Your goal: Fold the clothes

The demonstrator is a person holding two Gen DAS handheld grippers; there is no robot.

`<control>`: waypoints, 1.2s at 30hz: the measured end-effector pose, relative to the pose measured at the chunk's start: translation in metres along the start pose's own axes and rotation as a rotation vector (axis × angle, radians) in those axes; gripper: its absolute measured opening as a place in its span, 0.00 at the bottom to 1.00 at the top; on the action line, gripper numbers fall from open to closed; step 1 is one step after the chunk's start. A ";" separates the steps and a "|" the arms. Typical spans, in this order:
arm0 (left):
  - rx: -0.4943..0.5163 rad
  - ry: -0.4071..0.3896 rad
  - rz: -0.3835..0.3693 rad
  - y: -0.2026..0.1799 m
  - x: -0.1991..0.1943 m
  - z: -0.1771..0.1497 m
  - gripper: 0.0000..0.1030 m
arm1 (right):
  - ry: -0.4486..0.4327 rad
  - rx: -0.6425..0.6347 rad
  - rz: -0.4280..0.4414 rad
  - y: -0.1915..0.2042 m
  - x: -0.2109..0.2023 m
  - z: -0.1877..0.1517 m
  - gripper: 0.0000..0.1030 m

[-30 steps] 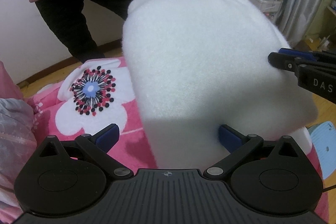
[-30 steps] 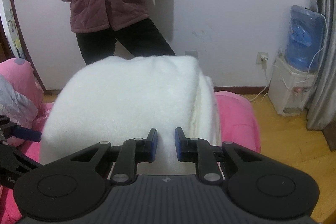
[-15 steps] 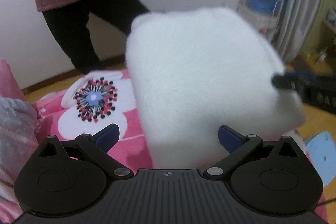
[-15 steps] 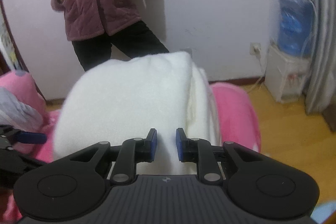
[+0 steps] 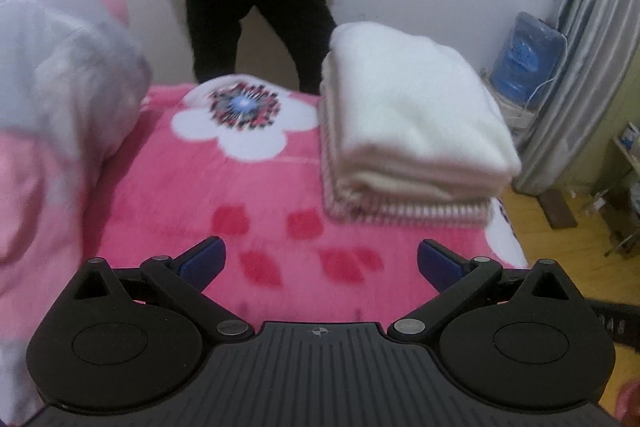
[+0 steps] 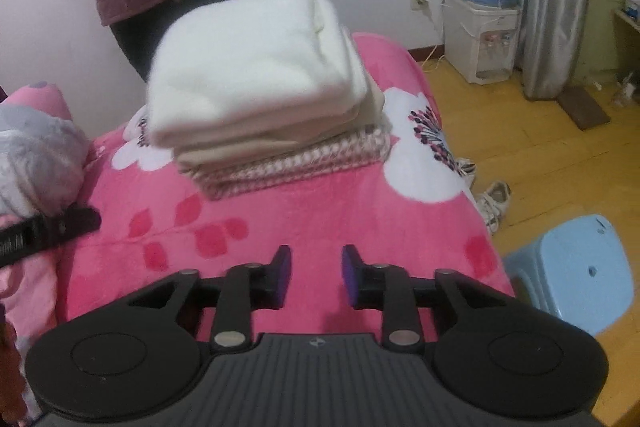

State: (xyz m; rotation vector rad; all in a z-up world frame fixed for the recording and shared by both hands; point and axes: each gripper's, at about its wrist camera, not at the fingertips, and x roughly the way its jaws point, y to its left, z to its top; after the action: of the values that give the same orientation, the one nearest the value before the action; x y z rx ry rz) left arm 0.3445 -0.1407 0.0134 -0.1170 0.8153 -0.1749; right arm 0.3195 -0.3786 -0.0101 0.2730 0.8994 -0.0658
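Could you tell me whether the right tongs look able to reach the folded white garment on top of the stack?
Probably yes: the right tongs are open and empty, the white garment lies uncovered atop the stack, and only bare pink blanket lies between.

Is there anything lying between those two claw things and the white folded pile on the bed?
Nothing visible: only bare pink blanket lies between the open right gripper, the open left gripper and the white folded garment.

Both wrist cameras low over bed (image 5: 168, 187), facing wall. Shared: stack (image 5: 408, 123) (image 6: 260, 83), 1 o'clock in left view, 11 o'clock in right; near.
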 end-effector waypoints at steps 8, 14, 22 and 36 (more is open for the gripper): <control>-0.065 -0.093 -0.020 0.026 -0.090 -0.017 1.00 | -0.055 -0.036 -0.034 0.045 -0.076 -0.020 0.53; -0.055 -0.152 -0.017 0.033 -0.133 -0.025 1.00 | -0.086 -0.057 -0.070 0.069 -0.124 -0.048 0.75; -0.092 -0.134 0.034 0.041 -0.157 -0.030 1.00 | -0.119 -0.039 -0.116 0.074 -0.159 -0.070 0.96; 0.007 -0.115 0.089 0.015 -0.185 -0.050 1.00 | -0.149 -0.066 -0.208 0.082 -0.194 -0.084 1.00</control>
State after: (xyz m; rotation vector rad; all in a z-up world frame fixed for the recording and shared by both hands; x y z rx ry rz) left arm 0.1848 -0.0912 0.1086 -0.0830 0.7038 -0.0867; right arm 0.1485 -0.2890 0.1090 0.1106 0.7772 -0.2452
